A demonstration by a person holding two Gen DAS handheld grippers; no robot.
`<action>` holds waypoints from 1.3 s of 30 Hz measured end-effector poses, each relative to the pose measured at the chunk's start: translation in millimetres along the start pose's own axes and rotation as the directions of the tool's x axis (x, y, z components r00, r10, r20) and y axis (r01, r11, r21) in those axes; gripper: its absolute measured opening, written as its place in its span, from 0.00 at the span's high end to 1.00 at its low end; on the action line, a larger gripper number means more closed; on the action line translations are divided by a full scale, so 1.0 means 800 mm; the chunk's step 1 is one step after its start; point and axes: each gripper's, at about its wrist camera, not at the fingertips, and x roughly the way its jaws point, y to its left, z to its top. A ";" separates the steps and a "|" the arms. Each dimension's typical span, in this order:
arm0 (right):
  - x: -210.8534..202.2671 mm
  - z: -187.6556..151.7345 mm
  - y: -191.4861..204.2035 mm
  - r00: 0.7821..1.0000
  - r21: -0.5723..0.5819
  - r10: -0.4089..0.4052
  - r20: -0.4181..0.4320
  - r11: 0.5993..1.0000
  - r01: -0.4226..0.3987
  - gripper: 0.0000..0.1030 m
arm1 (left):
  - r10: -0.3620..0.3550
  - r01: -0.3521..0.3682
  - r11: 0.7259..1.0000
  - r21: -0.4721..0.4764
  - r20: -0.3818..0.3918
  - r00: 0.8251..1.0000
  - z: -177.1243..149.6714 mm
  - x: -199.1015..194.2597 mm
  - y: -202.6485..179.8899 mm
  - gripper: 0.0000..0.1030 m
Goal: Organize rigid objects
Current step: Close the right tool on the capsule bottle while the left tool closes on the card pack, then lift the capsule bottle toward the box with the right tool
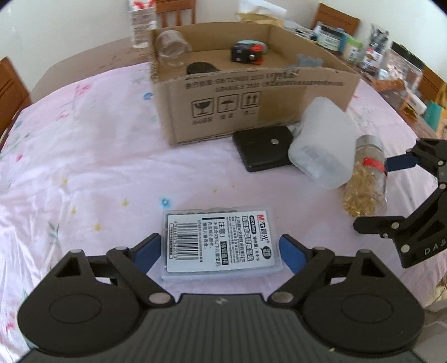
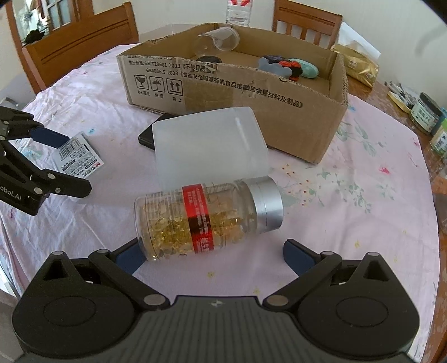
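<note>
A flat clear plastic case with a barcode label (image 1: 219, 242) lies on the pink cloth between the fingers of my left gripper (image 1: 220, 252), which is open around it. It also shows in the right wrist view (image 2: 79, 156). A clear bottle of golden capsules with a red label and silver cap (image 2: 208, 219) lies on its side just in front of my right gripper (image 2: 213, 255), which is open; its left finger is near the bottle's base. A frosted white plastic box (image 2: 211, 145) and a black wallet (image 1: 264, 150) lie behind. The cardboard box (image 1: 251, 100) holds a glass jar and small items.
The cardboard box (image 2: 332, 117) stands at the middle of the round table. A water bottle (image 1: 142, 25) stands behind it. Wooden chairs (image 2: 81, 47) ring the table. Jars and clutter (image 1: 391, 67) crowd the far right edge.
</note>
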 end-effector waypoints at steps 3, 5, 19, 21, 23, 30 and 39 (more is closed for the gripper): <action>0.002 0.004 -0.003 1.000 -0.039 0.025 -0.009 0.999 -0.025 0.00 | 0.025 -0.025 0.999 -0.029 0.008 1.000 0.000 0.002 -0.003 0.11; 0.003 0.008 -0.004 0.999 -0.064 0.040 -0.018 0.997 -0.041 0.00 | 0.037 -0.036 0.998 -0.049 0.011 0.999 0.001 0.003 -0.005 0.11; 0.019 0.037 0.000 0.992 -0.140 0.076 -0.099 0.986 -0.090 0.00 | 0.112 -0.112 0.988 -0.104 -0.011 0.994 0.001 0.009 -0.021 0.05; 0.018 0.034 0.001 0.994 -0.128 0.072 -0.086 0.988 -0.082 0.00 | 0.116 -0.116 0.986 -0.117 -0.010 0.993 0.001 0.009 -0.023 0.05; 0.016 0.028 0.000 0.996 -0.121 0.072 -0.052 0.990 -0.077 0.00 | 0.120 -0.120 0.985 -0.125 -0.008 0.993 0.000 0.009 -0.023 0.04; 0.010 0.009 -0.004 0.996 -0.113 0.078 0.050 0.991 -0.072 0.00 | 0.134 -0.134 0.980 -0.146 -0.014 0.991 0.001 0.009 -0.024 0.04; 0.014 0.019 -0.003 0.996 -0.132 0.085 0.017 0.988 -0.082 0.00 | 0.160 -0.160 0.970 -0.185 -0.016 0.987 -0.001 0.010 -0.028 0.01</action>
